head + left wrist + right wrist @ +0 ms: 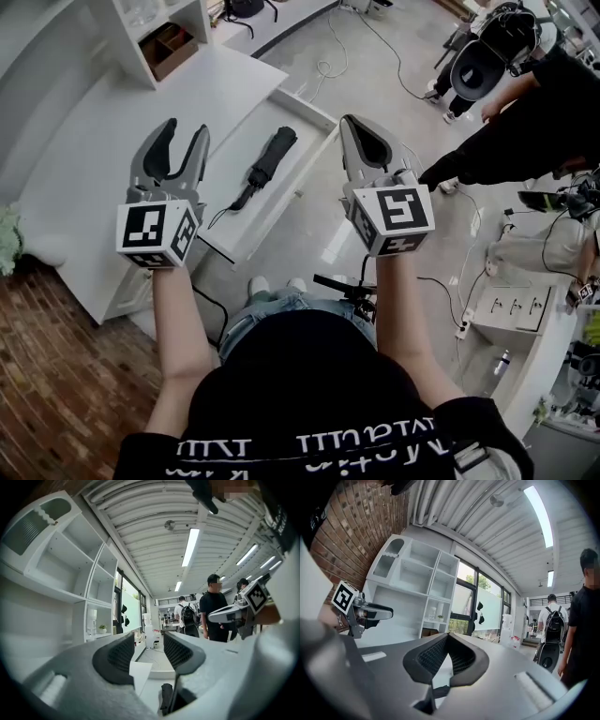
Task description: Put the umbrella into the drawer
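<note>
Left gripper point(186, 127) jaws partly apart with nothing between them, right gripper point(352, 122) jaws closed tip to tip and empty, both held clear above the open drawer point(300, 127), folded black umbrella point(270, 157) lying lengthwise along the drawer's middle, strap toward its near edge.

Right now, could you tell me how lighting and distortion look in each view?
Head view: evenly lit and sharp, folded umbrella clear in the drawer. Left gripper view: fisheye bends the shelves; ceiling light strip blown out. Right gripper view: same fisheye, dark corners, glaring ceiling lamp.
</note>
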Action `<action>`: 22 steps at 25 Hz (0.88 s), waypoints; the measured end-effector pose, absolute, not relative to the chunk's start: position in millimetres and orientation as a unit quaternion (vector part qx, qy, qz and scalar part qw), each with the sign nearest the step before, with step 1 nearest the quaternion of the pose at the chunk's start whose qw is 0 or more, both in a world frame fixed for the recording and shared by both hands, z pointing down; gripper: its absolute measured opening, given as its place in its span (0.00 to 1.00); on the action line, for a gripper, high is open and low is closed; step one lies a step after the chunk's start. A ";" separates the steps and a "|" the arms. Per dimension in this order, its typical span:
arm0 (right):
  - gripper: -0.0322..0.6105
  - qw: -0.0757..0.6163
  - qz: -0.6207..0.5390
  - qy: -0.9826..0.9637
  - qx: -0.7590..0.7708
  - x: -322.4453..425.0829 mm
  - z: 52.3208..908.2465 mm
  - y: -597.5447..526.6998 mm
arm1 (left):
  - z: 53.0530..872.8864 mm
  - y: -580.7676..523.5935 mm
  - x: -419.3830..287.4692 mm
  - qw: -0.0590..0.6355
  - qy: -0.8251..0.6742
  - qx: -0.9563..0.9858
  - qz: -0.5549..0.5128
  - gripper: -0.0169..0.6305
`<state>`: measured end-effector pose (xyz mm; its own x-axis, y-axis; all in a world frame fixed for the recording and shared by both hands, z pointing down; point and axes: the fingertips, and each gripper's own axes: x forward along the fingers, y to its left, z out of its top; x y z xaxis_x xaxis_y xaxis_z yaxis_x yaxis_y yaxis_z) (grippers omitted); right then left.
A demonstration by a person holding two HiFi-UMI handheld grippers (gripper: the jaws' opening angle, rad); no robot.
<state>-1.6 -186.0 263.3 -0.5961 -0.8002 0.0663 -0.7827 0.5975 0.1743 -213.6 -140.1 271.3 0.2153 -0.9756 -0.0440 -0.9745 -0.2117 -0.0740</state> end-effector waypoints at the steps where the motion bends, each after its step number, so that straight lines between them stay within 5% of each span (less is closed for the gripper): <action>1: 0.06 0.063 -0.069 -0.892 0.442 -1.1 259.2 -184.5 | 267.3 -136.7 -213.2 0.051 0.629 -0.776 -0.005 0.32; 7: 0.06 0.040 -0.091 -0.897 0.431 -4.2 239.9 -176.4 | 240.9 -116.5 -220.3 0.098 0.656 -0.748 0.009 0.03; 22: 0.06 0.018 -0.122 -0.892 0.434 1.6 217.1 -175.6 | 213.9 -106.9 -229.9 0.132 0.671 -0.729 0.022 0.03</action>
<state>1.6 -175.6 217.1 -0.6231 -0.7787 -0.0734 -0.7697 0.5938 0.2345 -229.9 -106.9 213.9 0.0977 -0.9731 -0.2084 -0.9845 -0.0639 -0.1632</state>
